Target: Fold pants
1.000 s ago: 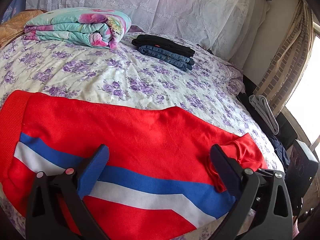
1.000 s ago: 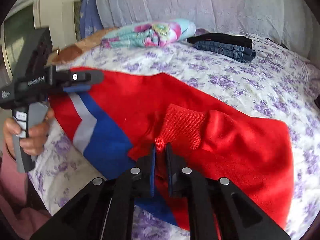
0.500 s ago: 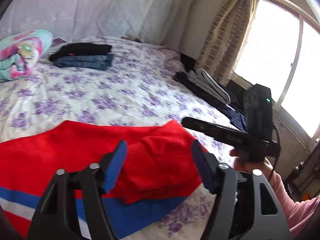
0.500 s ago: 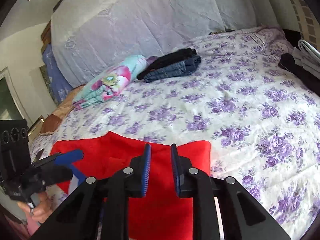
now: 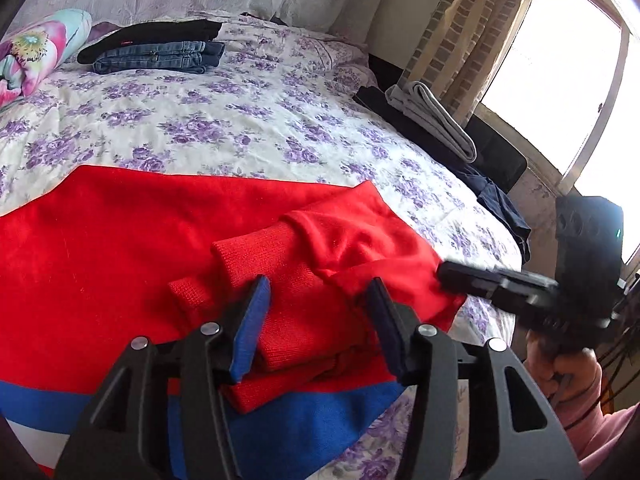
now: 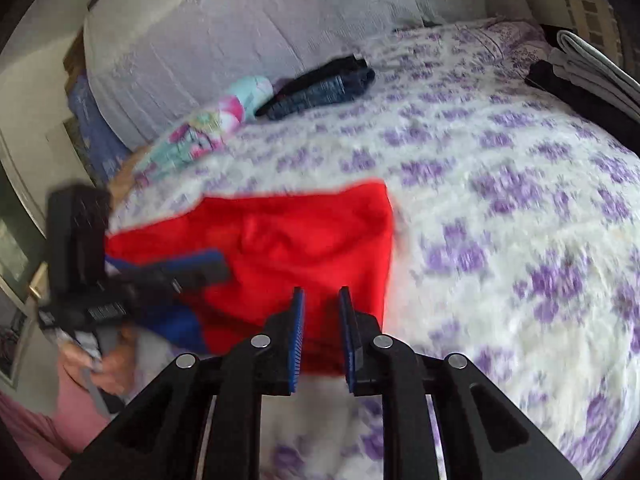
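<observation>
Red pants (image 5: pixel 120 248) with blue and white side stripes lie spread across the near part of the bed. One ribbed cuff end (image 5: pixel 264 280) is folded back on top of them. My left gripper (image 5: pixel 318 300) is open, its jaws hovering over that folded cuff, holding nothing. My right gripper (image 6: pixel 322 320) is slightly open and empty, above the near right edge of the pants (image 6: pixel 304 240). It also shows in the left wrist view (image 5: pixel 472 276), with its tip at the pants' right edge. The right wrist view is motion-blurred.
The floral bedsheet (image 5: pixel 240 120) stretches beyond the pants. Folded jeans and black pants (image 5: pixel 160 50) are stacked near the headboard beside a folded floral quilt (image 5: pixel 36 52). Grey and dark clothes (image 5: pixel 432 120) lie along the bed's right edge by the curtain and window.
My right gripper let go of the cuff and opened slightly, then pulled back over the pants' right edge. My left gripper swung right to hover over the folded cuff.
</observation>
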`<control>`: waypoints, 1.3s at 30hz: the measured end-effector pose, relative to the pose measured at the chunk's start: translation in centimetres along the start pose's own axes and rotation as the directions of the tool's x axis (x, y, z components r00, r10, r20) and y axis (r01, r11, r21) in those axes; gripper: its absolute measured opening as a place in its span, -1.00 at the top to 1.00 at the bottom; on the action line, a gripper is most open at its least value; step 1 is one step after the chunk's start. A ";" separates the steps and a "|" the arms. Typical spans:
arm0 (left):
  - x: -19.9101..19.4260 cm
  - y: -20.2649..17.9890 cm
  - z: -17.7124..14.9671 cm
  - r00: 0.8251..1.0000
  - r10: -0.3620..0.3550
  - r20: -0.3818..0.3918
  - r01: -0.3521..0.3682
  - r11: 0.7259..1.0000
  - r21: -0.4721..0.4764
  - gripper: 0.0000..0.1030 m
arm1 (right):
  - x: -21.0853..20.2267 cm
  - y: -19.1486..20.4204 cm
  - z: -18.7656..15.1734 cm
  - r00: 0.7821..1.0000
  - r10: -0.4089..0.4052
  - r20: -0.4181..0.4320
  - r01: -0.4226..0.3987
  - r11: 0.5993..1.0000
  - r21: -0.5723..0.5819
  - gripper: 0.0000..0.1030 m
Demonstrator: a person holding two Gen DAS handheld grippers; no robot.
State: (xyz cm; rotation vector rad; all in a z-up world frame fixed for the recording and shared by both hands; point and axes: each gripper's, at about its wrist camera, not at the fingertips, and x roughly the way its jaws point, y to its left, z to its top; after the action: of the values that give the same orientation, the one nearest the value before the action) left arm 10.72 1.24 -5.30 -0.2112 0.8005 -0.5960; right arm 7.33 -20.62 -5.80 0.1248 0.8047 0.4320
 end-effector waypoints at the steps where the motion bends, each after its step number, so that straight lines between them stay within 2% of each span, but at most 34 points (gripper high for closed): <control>1: 0.2 0.0 0.2 1.000 -0.003 -0.002 0.003 1.000 0.001 0.02 | -0.3 -0.3 -1.1 1.000 0.009 0.027 -0.008 1.000 -0.006 0.70; 4: 0.2 0.0 0.2 1.000 -0.004 -0.002 0.004 1.000 0.004 -0.01 | -2.1 -0.9 -1.3 0.999 0.019 0.030 -0.020 0.999 0.041 0.71; 5: 0.3 0.0 0.2 1.000 -0.005 -0.002 0.005 1.000 0.006 -0.05 | -2.6 -0.8 -0.8 0.999 0.002 0.044 -0.004 0.999 0.047 0.61; 7: 0.2 -0.2 0.2 1.000 -0.002 -0.002 0.002 1.000 0.015 -0.08 | -3.5 0.0 0.1 0.995 0.014 0.096 -0.015 1.000 0.016 0.58; 8: 0.2 -0.3 0.2 1.000 0.003 -0.001 -0.003 1.000 0.019 -0.09 | -3.4 0.5 0.3 0.994 0.031 0.108 -0.030 0.999 -0.011 0.43; 9: 0.2 -0.3 0.1 1.000 0.008 -0.001 -0.008 1.000 0.023 -0.09 | -2.5 0.7 0.2 0.997 0.025 0.079 -0.022 0.999 -0.031 0.29; 10: 0.2 -0.4 0.1 1.000 0.010 -0.001 -0.010 1.000 0.024 -0.09 | -1.1 0.6 -0.2 1.000 -0.003 0.010 0.003 0.999 -0.045 0.30; 11: 0.1 -0.4 0.1 1.000 0.008 -0.002 -0.008 1.000 0.025 -0.09 | -0.1 0.5 -0.8 1.000 -0.018 -0.018 0.017 0.998 -0.065 0.30; 12: 0.1 -0.5 0.1 1.000 0.013 -0.002 -0.013 1.000 0.028 -0.09 | -0.4 0.8 -0.9 1.000 -0.018 -0.002 0.018 0.996 -0.086 0.30; 14: 0.1 -0.6 0.0 1.000 0.022 0.001 -0.022 0.999 0.034 -0.12 | -1.0 1.5 0.3 0.998 -0.041 -0.036 0.036 0.992 -0.123 0.31; 18: 0.3 -1.1 0.0 1.000 0.026 -0.001 -0.026 0.998 0.062 -0.30 | -1.8 2.3 4.5 0.998 0.012 0.064 -0.004 0.991 -0.130 0.29; 19: 0.3 -1.2 -0.1 0.999 0.032 0.000 -0.032 0.997 0.070 -0.31 | -1.3 2.4 5.5 0.997 0.001 0.080 0.009 0.992 -0.125 0.28; 20: 0.3 -1.3 -0.1 0.999 0.036 0.001 -0.036 0.996 0.077 -0.35 | -0.3 2.2 6.4 0.997 -0.007 0.083 0.017 0.993 -0.115 0.19; 22: 0.2 -1.3 -0.1 0.999 0.036 0.001 -0.036 0.996 0.078 -0.36 | 2.6 1.4 7.2 0.999 -0.036 0.041 0.040 0.995 -0.093 0.06; 23: 0.2 -1.3 -0.1 0.999 0.033 0.002 -0.033 0.997 0.076 -0.36 | 4.9 0.7 6.7 0.996 -0.087 -0.022 0.084 0.992 -0.094 0.02; 24: 0.2 -1.2 -0.1 1.000 0.028 0.003 -0.028 0.997 0.070 -0.36 | 6.5 -0.1 5.7 0.992 -0.099 -0.072 0.092 0.991 -0.098 0.00; 25: 0.2 -1.1 -0.1 1.000 0.024 0.002 -0.025 0.998 0.064 -0.36 | 5.8 -0.4 5.6 0.996 -0.070 -0.052 0.066 0.995 -0.078 0.01; 26: 0.1 -1.0 -0.1 1.000 0.019 0.004 -0.019 0.998 0.058 -0.36 | 5.1 -0.5 5.4 0.995 -0.074 -0.066 0.068 0.994 -0.084 0.01; 28: 0.1 -0.9 -0.1 1.000 0.012 0.004 -0.012 0.999 0.052 -0.36 | 3.9 -0.7 4.3 0.988 -0.136 -0.080 0.127 0.986 -0.105 -0.05; 31: 0.1 -1.2 -0.1 1.000 0.022 0.002 -0.022 0.998 0.065 -0.42 | 0.9 -0.7 3.1 0.991 -0.125 -0.057 0.122 0.991 -0.051 -0.04; 33: 0.2 -1.4 -0.2 1.000 0.029 0.001 -0.029 0.997 0.074 -0.44 | -1.1 0.5 1.9 0.990 -0.138 0.009 0.138 0.986 -0.097 -0.07; 35: 0.1 -1.3 -0.2 1.000 0.027 0.003 -0.027 0.997 0.073 -0.44 | 0.0 1.3 -0.1 0.977 -0.210 -0.033 0.201 0.964 -0.175 -0.13; 36: 0.1 -1.3 -0.1 1.000 0.023 0.003 -0.023 0.997 0.072 -0.44 | 0.2 1.1 -0.9 0.977 -0.211 -0.009 0.206 0.962 -0.181 -0.18; 37: 0.1 -1.3 -0.2 1.000 0.025 0.003 -0.025 0.997 0.073 -0.44 | -0.2 0.7 -1.2 0.980 -0.197 0.013 0.197 0.969 -0.146 -0.19; 39: 0.1 -1.3 -0.2 0.999 0.032 0.003 -0.032 0.996 0.079 -0.45 | -0.9 -0.4 -0.8 0.988 -0.155 -0.014 0.154 0.987 -0.042 -0.28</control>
State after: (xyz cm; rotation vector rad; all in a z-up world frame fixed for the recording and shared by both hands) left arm 10.13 0.08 -4.96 -0.1265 0.7762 -0.5955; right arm 6.33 -21.42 -5.88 0.0202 0.8155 0.3029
